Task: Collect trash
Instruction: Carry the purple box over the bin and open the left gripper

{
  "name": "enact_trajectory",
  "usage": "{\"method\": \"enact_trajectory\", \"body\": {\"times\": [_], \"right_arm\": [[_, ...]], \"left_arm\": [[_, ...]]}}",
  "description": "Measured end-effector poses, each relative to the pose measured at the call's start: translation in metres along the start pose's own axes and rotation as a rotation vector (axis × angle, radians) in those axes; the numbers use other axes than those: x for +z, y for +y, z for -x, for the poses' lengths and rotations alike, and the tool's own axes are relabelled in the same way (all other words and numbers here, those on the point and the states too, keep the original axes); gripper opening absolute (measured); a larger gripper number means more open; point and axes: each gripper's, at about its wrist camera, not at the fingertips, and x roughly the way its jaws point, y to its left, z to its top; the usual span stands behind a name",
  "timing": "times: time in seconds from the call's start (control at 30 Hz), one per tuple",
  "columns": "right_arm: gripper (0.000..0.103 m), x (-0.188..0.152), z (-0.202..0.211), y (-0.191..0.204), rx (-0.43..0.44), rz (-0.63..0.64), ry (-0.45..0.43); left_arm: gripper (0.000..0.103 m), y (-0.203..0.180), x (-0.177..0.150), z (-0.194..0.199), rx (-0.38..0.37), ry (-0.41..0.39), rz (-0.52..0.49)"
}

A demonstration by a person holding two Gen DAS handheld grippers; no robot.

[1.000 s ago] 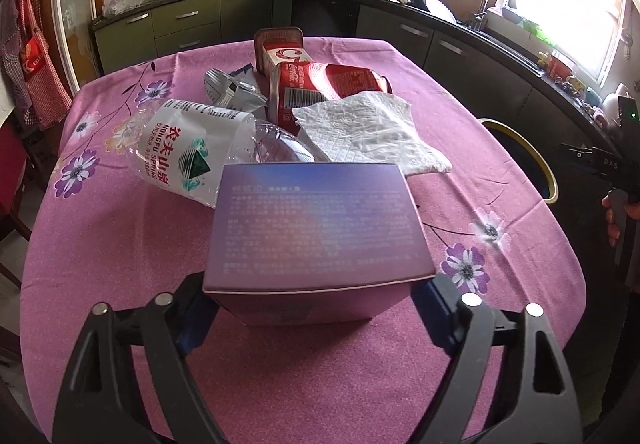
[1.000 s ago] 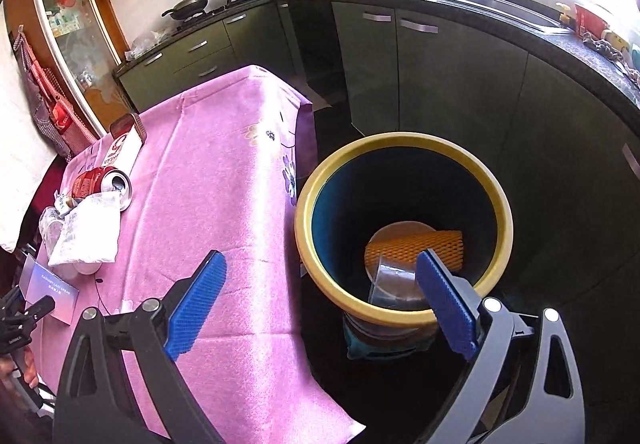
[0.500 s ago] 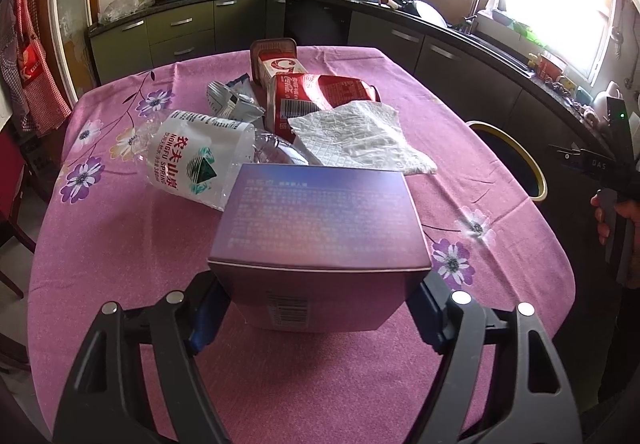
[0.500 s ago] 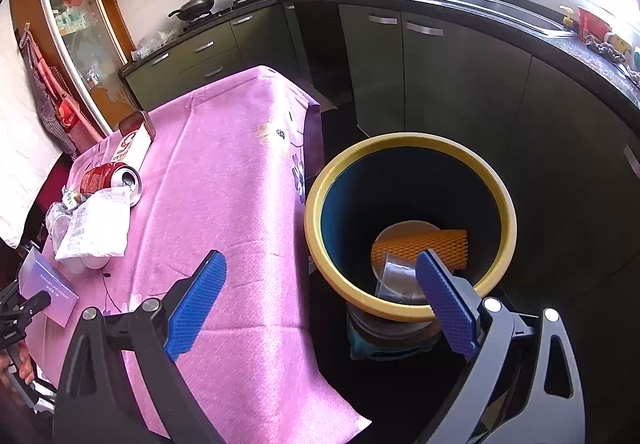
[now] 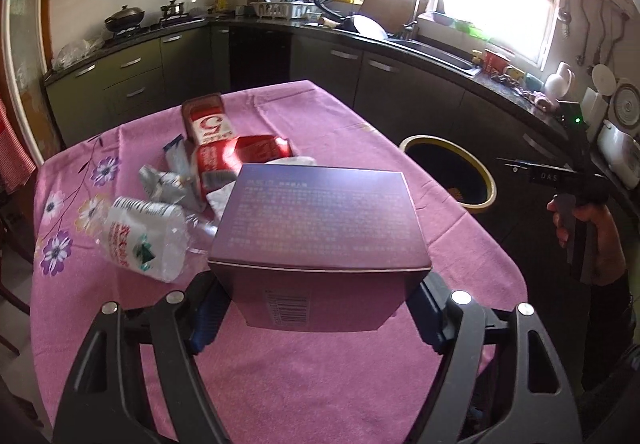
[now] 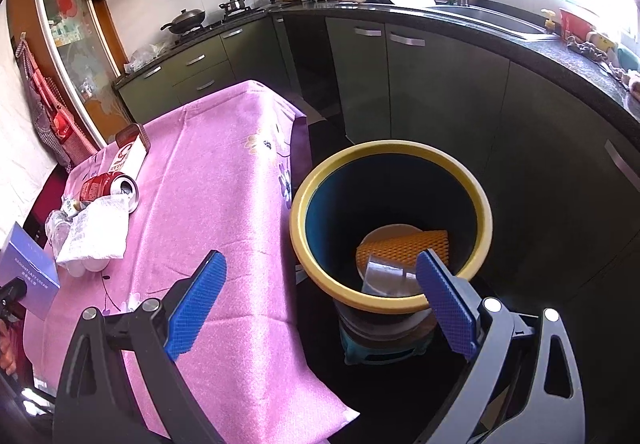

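My left gripper (image 5: 316,316) is shut on a purple box (image 5: 320,219) and holds it lifted above the pink tablecloth (image 5: 280,364). The box also shows at the left edge of the right wrist view (image 6: 24,272). Behind it on the table lie a crushed plastic bottle (image 5: 140,240), a red can (image 5: 240,159), a red-and-white carton (image 5: 206,121), a silver wrapper (image 5: 164,179) and a white paper towel (image 6: 96,232). My right gripper (image 6: 320,304) is open and empty, above the yellow-rimmed bin (image 6: 392,151), which holds an orange foam net (image 6: 400,248).
The bin (image 5: 486,179) stands on the floor off the table's right edge. Dark kitchen cabinets (image 6: 440,91) and a counter with a sink curve behind it. A hand holding my right gripper's handle (image 5: 576,219) shows at the right of the left wrist view.
My left gripper has lifted the purple box off the table and turned right toward the bin. My right gripper stays open over the bin, nearly still.
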Motion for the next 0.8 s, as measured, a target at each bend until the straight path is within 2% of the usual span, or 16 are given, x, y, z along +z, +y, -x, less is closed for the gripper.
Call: {"method": "enact_trajectory", "body": {"times": [0.33, 0.47, 0.6, 0.67, 0.8], "right_arm": [[0.094, -0.023, 0.041, -0.048, -0.090, -0.087, -0.059], [0.094, -0.036, 0.056, -0.070, -0.112, -0.134, -0.075], [0.094, -0.049, 0.066, -0.089, -0.121, -0.181, -0.080], [0.094, -0.055, 0.070, -0.097, -0.124, -0.201, -0.077], [0.094, -0.065, 0.076, -0.108, -0.135, -0.227, -0.071]], "left_arm": [[0.073, -0.084, 0.089, -0.046, -0.200, -0.015, -0.191], [0.073, -0.129, 0.129, -0.086, -0.290, 0.008, -0.240], [0.073, -0.177, 0.157, -0.146, -0.362, 0.081, -0.266], [0.073, -0.198, 0.162, -0.178, -0.368, 0.124, -0.278], [0.074, -0.226, 0.168, -0.239, -0.327, 0.166, -0.285]]}}
